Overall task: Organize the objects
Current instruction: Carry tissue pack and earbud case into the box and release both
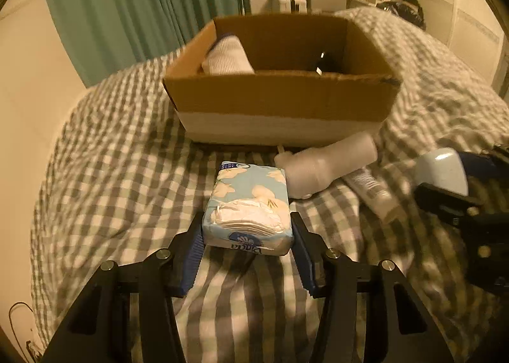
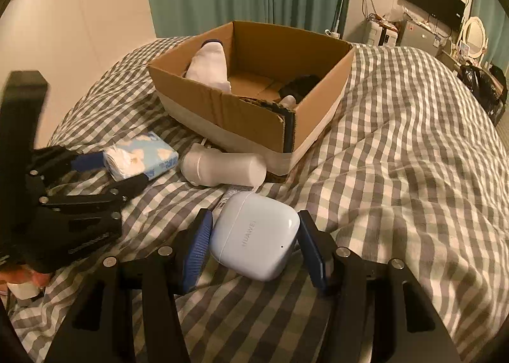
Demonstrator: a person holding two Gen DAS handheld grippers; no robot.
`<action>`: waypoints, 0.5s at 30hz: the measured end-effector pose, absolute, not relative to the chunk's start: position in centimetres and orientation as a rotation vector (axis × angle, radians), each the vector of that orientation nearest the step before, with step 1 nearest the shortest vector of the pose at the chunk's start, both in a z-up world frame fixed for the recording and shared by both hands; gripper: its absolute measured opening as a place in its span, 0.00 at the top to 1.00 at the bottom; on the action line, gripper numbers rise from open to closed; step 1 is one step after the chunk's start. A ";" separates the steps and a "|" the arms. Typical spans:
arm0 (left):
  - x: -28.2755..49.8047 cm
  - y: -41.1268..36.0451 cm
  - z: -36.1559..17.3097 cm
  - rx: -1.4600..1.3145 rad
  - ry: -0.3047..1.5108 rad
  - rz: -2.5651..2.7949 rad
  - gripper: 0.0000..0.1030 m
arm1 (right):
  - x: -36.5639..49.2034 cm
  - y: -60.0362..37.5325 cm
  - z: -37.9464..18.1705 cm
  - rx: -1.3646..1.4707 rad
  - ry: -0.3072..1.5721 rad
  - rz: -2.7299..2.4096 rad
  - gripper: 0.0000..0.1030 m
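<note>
While left tongs [image 1: 248, 235] pinch the tissue pack [image 1: 249, 204] lengthwise toward the box [image 1: 280, 99], right tongs [image 2: 254, 235] pinch the earbud case [image 2: 254, 235].

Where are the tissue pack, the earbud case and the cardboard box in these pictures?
tissue pack [image 1: 249, 204]: left wrist view, on its blue flowered top.
earbud case [image 2: 254, 232]: right wrist view, on its white lid.
cardboard box [image 2: 219, 108]: right wrist view, on its brown front wall.

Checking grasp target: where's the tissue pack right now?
On the checkered bedspread before the cardboard box, the tissue pack sits between the left gripper pads, white bottle right.
</note>
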State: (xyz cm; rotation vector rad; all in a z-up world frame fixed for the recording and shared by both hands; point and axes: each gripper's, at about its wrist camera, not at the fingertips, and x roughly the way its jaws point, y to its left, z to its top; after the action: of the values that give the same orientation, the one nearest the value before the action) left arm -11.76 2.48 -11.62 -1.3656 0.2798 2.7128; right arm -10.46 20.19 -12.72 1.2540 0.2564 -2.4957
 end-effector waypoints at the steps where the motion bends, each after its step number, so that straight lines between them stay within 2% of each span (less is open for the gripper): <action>1: -11.3 2.4 -11.1 -1.343 0.285 2.721 0.49 | -10.1 20.1 -12.5 1.248 0.261 -2.500 0.48; 15: -8.9 1.6 -2.8 -1.103 0.282 2.798 0.49 | -8.1 19.1 -5.0 1.032 0.340 -2.610 0.48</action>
State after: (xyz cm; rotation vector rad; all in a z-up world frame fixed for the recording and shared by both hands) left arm -8.88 1.58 -2.77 -1.1025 0.2820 2.7985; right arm -8.14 19.11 -4.95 1.0323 0.3403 -2.6104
